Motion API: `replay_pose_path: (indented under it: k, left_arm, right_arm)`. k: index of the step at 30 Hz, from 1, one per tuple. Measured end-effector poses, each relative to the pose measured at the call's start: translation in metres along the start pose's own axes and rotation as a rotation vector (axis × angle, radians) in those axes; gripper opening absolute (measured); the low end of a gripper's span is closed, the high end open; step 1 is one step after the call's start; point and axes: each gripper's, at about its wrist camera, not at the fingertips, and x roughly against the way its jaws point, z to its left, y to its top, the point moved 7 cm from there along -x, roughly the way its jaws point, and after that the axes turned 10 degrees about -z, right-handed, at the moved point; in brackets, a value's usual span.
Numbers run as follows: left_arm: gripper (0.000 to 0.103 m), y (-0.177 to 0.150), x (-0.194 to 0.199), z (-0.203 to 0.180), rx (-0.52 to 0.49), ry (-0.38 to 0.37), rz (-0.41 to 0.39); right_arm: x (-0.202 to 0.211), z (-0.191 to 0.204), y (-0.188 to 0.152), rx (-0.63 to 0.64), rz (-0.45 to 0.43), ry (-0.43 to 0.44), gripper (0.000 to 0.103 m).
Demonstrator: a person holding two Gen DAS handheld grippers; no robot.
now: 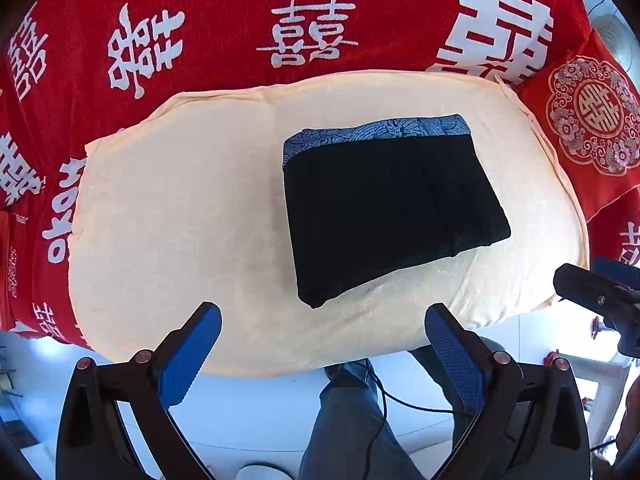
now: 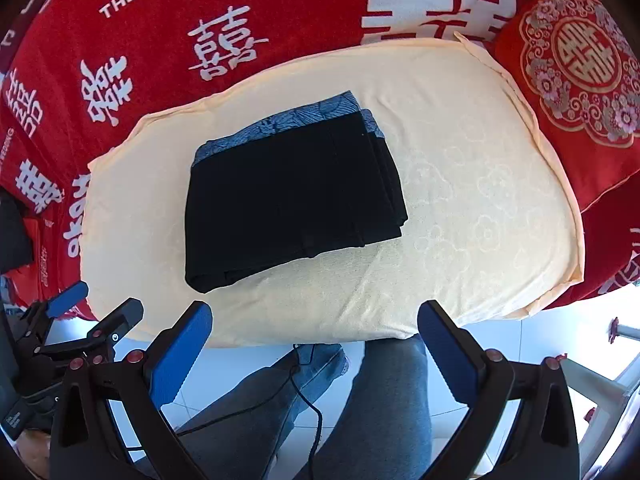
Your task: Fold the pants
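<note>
Lying folded into a compact dark rectangle, the pants (image 1: 394, 212) (image 2: 292, 200), resting on the cream cushion (image 1: 180, 220) (image 2: 460, 200), well inside its edges. Running long axis from about 11 o'clock toward 5 o'clock in the left wrist view, and from about 7 toward 1 in the right. Showing a blue patterned waistband (image 1: 380, 130) (image 2: 280, 124) along the far edge, toward 12 o'clock. Sitting beneath the cushion, a red bedspread (image 1: 240, 20) (image 2: 200, 20) with white characters, and a red embroidered pillow (image 1: 588, 120) (image 2: 576, 60) at about 2 o'clock. Hovering near 6 o'clock, apart from the pants, the left gripper (image 1: 322, 320) and the right gripper (image 2: 314, 318), both spread wide, gripping nothing.
</note>
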Motion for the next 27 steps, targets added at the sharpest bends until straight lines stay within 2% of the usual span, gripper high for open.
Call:
replay_pose_path:
  k: [7,14,21,27]
  left_arm:
    - [0.102,0.004,0.013,0.0,0.023,0.025,-0.016]
    - [0.102,0.013,0.021,-0.01,0.102,0.06,-0.023]
    - [0.102,0.014,0.031,-0.032,0.071,0.106,-0.028]
    - [0.102,0.013,0.034,-0.042,0.075,0.13,-0.025]
  right_arm:
    - [0.012,0.012,0.008,0.058,-0.014,0.016,0.103]
    - [0.019,0.006,0.021,0.121,-0.007,0.027,0.103]
    - [0.024,-0.015,0.028,0.172,0.005,-0.03,0.103]
    - [0.028,-0.02,0.032,0.179,0.004,-0.023,0.103]
